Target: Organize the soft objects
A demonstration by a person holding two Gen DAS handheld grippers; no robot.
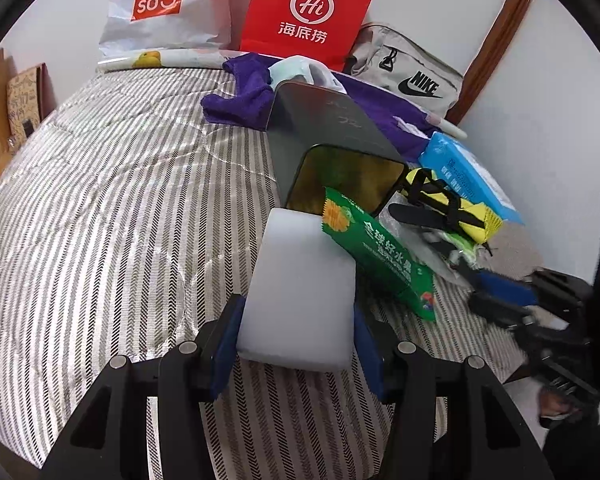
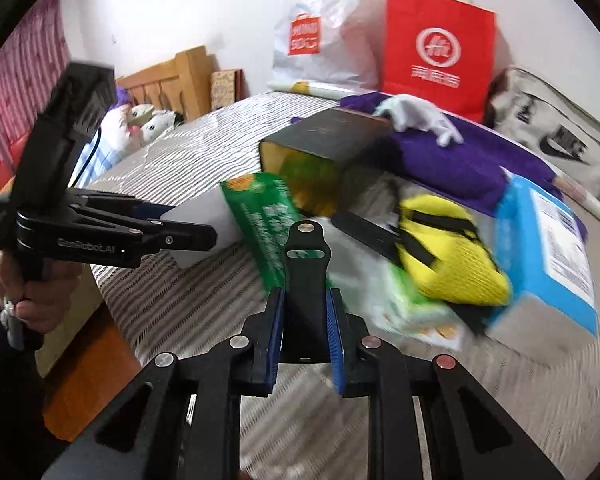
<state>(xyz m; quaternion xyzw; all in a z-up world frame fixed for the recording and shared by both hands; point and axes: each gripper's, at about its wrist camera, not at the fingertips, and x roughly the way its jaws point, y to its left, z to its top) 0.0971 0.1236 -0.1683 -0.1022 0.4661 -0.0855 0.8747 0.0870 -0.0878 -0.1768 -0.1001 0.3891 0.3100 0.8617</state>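
Observation:
My left gripper (image 1: pixel 296 316) is shut on a white foam block (image 1: pixel 300 284) and holds it over the striped bed (image 1: pixel 120 200); it also shows in the right wrist view (image 2: pixel 188 216). My right gripper (image 2: pixel 305 312) is shut on a black rubber strap (image 2: pixel 305 280). A dark box (image 1: pixel 324 140), lying on its side with its open golden mouth (image 1: pixel 348 180) facing me, is just beyond the block. A green snack packet (image 1: pixel 376 256) leans at the box's mouth. A yellow pouch (image 2: pixel 448 252) with black straps, a blue box (image 2: pixel 552 252) and a purple cloth (image 2: pixel 460 160) lie to the right.
A red paper bag (image 1: pixel 308 8), a white Miniso bag (image 1: pixel 156 4) and a grey Nike bag (image 1: pixel 408 76) stand against the wall at the bed's far side. A wooden headboard (image 2: pixel 168 80) and plush toys (image 2: pixel 148 120) are at the left. White gloves (image 2: pixel 416 114) lie on the purple cloth.

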